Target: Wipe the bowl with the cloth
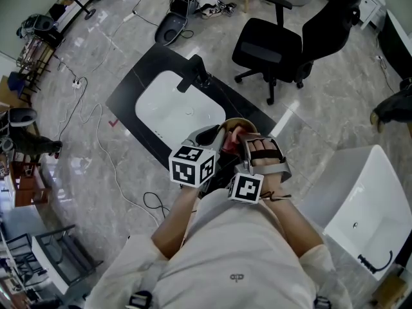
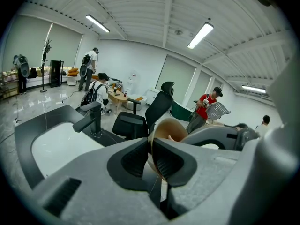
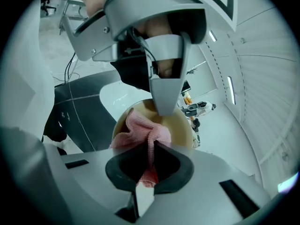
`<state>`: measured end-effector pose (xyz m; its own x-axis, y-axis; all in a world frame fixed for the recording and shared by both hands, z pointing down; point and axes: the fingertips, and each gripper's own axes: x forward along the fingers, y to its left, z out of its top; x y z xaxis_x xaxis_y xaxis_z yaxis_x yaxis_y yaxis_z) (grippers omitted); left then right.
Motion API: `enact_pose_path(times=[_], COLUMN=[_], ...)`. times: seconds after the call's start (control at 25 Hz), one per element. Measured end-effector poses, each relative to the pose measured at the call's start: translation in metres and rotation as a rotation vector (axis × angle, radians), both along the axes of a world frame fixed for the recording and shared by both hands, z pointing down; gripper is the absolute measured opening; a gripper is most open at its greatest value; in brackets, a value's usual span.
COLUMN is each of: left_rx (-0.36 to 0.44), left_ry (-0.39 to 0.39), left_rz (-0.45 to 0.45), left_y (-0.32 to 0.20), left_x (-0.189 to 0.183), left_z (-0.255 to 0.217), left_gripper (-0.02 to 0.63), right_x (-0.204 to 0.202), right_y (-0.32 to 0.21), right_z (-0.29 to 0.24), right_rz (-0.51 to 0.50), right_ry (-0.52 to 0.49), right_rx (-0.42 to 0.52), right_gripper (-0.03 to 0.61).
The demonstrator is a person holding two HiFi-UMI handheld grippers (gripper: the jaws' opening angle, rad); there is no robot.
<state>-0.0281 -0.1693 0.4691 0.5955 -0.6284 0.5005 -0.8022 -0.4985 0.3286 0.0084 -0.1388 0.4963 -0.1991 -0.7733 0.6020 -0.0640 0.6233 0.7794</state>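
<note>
Right claw (image 3: 151,150) pinches cloth (image 3: 139,131) in bowl (image 3: 182,125); left claw (image 2: 151,150) pinches rim.

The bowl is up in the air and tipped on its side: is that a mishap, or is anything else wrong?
No mishap. The jaws of the left gripper are shut on the rim of the bowl, holding it tilted, while the right gripper holds a pink cloth at its inside. Nothing looks spilled or broken.

The cloth (image 3: 138,130) sits in the bowl (image 3: 180,125), over the counter (image 1: 129,94) edge right of the sink (image 1: 174,105); the chair (image 1: 283,44) stands behind.
</note>
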Motion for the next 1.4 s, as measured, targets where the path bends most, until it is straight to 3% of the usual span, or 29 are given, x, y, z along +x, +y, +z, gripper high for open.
enact_pose_path(times=[0.28, 0.48, 0.6, 0.96, 1.4], left_rx=[0.006, 0.017, 0.023, 0.062, 0.028], left_ry=[-0.010, -0.017, -0.018, -0.063, -0.025], left_rz=[0.024, 0.031, 0.028, 0.063, 0.042], left_y=[0.002, 0.001, -0.001, -0.003, -0.001], left_x=[0.009, 0.011, 0.011, 0.011, 0.009], left_z=[-0.004, -0.002, -0.005, -0.002, 0.003], left_gripper=[0.034, 0.027, 0.025, 0.026, 0.029], right_x=[0.012, 0.007, 0.008, 0.003, -0.011], right_y=[-0.014, -0.027, -0.028, -0.015, 0.009], right_z=[-0.010, -0.040, -0.042, 0.005, 0.018], right_rz=[0.036, 0.015, 0.017, 0.021, 0.018], right_ry=[0.019, -0.017, -0.010, 0.023, -0.122], right_rx=[0.040, 0.193, 0.216, 0.013, -0.195], right_gripper=[0.017, 0.017, 0.017, 0.017, 0.017])
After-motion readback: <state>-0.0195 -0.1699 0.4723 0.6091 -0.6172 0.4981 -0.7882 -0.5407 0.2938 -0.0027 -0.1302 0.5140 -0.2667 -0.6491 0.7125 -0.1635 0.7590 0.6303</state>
